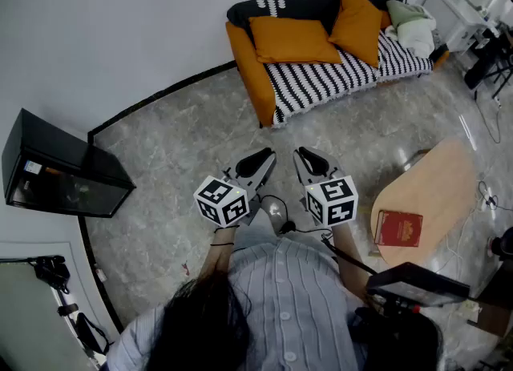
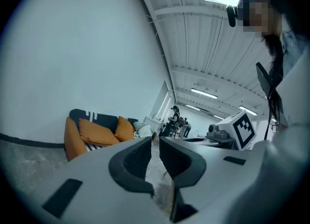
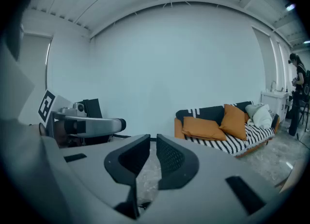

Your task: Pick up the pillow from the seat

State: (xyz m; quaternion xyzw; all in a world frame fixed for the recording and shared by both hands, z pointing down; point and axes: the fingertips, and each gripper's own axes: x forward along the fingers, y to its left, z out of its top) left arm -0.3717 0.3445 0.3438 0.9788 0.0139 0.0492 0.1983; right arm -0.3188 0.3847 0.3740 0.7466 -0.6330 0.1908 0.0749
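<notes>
An orange sofa [image 1: 252, 73] with a black-and-white striped cover stands against the far wall. On its seat, one orange pillow [image 1: 292, 39] lies flat and a second orange pillow [image 1: 358, 25] leans upright beside it. A pale bundle [image 1: 414, 29] fills the right end. Both pillows also show in the left gripper view [image 2: 97, 132] and the right gripper view [image 3: 203, 127]. My left gripper [image 1: 266, 158] and right gripper [image 1: 302, 155] hover side by side over the floor, well short of the sofa. Each is shut with nothing between its jaws [image 2: 155, 145] [image 3: 153, 145].
A black cabinet [image 1: 64, 169] sits by the wall on the left. To the right is a rounded wooden table [image 1: 449, 185] with a red book [image 1: 398, 227]. A tripod [image 1: 52, 269] stands at lower left. People stand far off beyond the sofa [image 2: 177, 119].
</notes>
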